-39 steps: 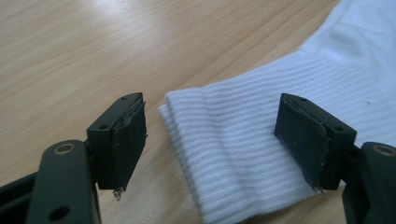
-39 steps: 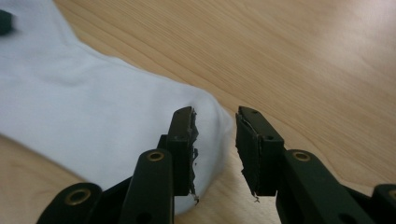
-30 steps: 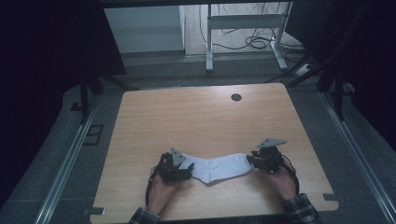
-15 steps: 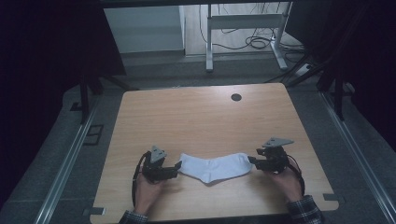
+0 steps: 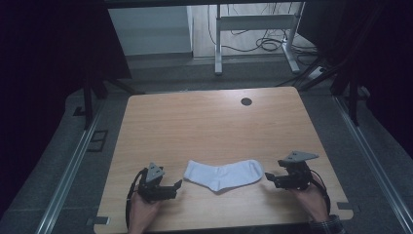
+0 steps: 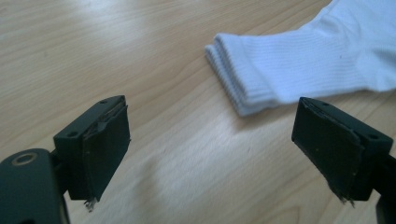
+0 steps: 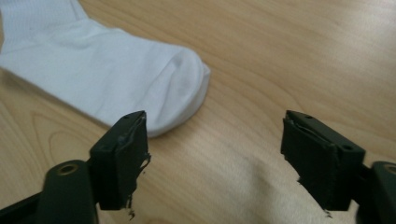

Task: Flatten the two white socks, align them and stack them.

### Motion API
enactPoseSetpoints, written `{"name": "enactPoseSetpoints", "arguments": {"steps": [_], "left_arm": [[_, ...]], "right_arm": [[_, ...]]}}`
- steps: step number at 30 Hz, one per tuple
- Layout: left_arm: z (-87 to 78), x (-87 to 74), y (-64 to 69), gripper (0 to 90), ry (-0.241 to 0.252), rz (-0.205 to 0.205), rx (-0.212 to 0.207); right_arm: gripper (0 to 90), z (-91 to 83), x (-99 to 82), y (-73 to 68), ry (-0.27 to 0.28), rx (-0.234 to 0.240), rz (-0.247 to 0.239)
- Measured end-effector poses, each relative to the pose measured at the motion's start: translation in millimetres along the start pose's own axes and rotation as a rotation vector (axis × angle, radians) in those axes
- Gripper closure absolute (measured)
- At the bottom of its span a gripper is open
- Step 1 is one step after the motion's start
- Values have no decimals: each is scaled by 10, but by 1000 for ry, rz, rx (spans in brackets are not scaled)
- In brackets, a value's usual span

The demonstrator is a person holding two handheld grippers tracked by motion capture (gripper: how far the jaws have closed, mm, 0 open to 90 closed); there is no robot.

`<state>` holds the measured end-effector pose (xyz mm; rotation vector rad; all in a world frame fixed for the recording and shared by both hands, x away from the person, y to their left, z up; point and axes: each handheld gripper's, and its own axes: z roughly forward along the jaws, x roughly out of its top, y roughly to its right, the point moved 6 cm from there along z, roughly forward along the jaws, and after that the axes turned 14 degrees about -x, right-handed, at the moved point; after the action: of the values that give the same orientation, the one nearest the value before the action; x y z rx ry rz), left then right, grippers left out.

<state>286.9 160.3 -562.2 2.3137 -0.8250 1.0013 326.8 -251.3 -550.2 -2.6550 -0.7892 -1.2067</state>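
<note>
White sock [image 5: 224, 175] flat on wooden table [image 5: 204, 122], between both grippers, touching neither. Left gripper [image 5: 176, 185] jaws wide, just opened, nothing between. Right gripper [image 5: 267, 177] likewise, beside toe end.

Sock [image 5: 224, 174] lies flat on the desk [image 5: 204, 122], near its near edge, about midway between left and right edges. Cuff end points toward the left edge, toe end toward the right edge. My left gripper [image 5: 176, 185] sits just left of the cuff, apart from it, closer to the near left corner. My right gripper [image 5: 269, 178] sits just right of the toe, apart from it, toward the near right corner. Sock is between my two grippers, nothing between either pair of jaws. Round hole [image 5: 246, 101] sits near the far edge, right of centre, well behind the sock.
</note>
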Motion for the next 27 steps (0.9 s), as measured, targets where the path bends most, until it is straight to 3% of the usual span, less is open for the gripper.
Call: {"name": "enactPoseSetpoints", "arguments": {"steps": [3,13,17,23,27], "left_arm": [[-63,-72,-14,114,-6,-2,18],[-131,-353,-69,113,-44,-34,48],[-147,-362,-81,113,-39,-40,51],[-91,-382,-92,123,-105,-51,64],[-88,-384,-98,131,-104,-70,49]], "right_arm": [[164,-16,-73,8,-5,-7,-2],[136,-6,-283,69,-26,-32,11],[132,20,-371,83,-25,-35,12],[129,17,-426,104,-4,-49,-4],[123,21,-433,86,-11,-69,-28]]}}
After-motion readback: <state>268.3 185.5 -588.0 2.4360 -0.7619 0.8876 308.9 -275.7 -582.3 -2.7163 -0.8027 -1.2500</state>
